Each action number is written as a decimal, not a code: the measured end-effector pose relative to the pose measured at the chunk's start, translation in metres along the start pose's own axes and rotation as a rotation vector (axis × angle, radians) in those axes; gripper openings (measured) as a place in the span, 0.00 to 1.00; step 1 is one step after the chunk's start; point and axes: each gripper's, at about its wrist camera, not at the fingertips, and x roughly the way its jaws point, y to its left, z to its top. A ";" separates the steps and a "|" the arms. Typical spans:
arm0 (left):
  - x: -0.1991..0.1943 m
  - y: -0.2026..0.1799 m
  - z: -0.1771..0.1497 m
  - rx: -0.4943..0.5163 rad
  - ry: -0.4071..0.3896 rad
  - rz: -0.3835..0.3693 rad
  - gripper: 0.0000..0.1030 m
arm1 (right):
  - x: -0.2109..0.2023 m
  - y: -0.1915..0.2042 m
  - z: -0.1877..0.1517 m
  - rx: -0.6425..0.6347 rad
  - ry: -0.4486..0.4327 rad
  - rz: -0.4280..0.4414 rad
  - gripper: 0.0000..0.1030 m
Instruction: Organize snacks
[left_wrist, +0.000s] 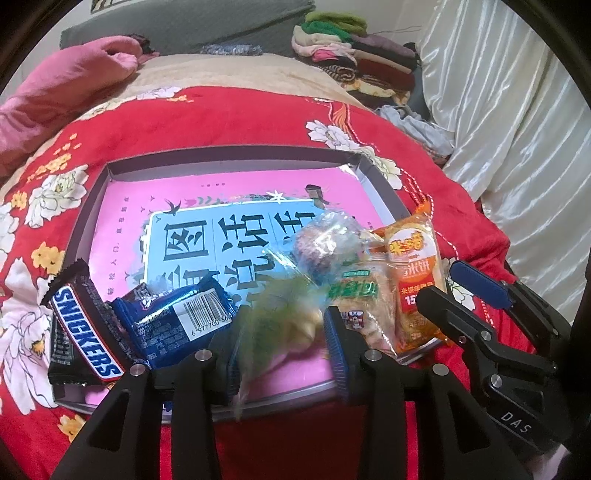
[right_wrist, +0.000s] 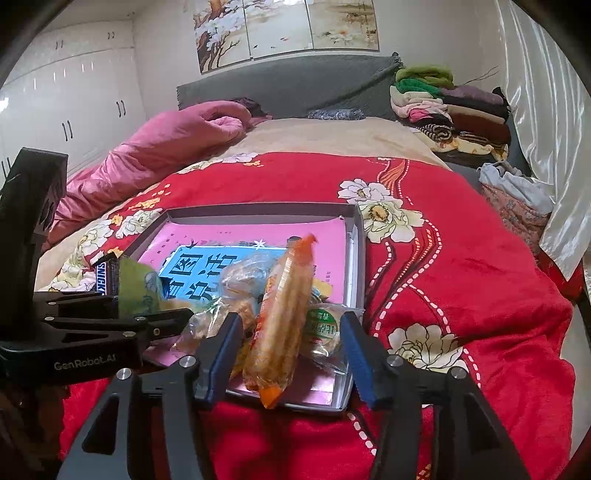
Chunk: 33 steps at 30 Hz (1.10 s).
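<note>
We see a red blanket patterned with white flowers, and at its nine o'clock a plain pink quilt. On it, the grey-walled tray has a pink floor around a light-blue panel; the orange packet stands at its five o'clock.

A pink quilt and folded clothes lie beyond the red floral blanket.

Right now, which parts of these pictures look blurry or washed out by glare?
Left wrist view: the green packet between the left gripper fingers is smeared; the clear wrapper glints. Right wrist view: the wardrobe doors and curtain shine pale; edges curve.
</note>
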 end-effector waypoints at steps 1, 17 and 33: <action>-0.001 0.000 0.000 0.001 -0.001 0.000 0.40 | 0.000 0.000 0.000 0.001 -0.001 -0.002 0.54; -0.012 0.001 0.001 0.001 -0.014 -0.005 0.51 | -0.008 0.002 0.003 -0.011 -0.041 0.003 0.60; -0.036 0.007 0.004 -0.003 -0.061 0.020 0.74 | -0.031 0.012 0.009 -0.048 -0.152 0.011 0.77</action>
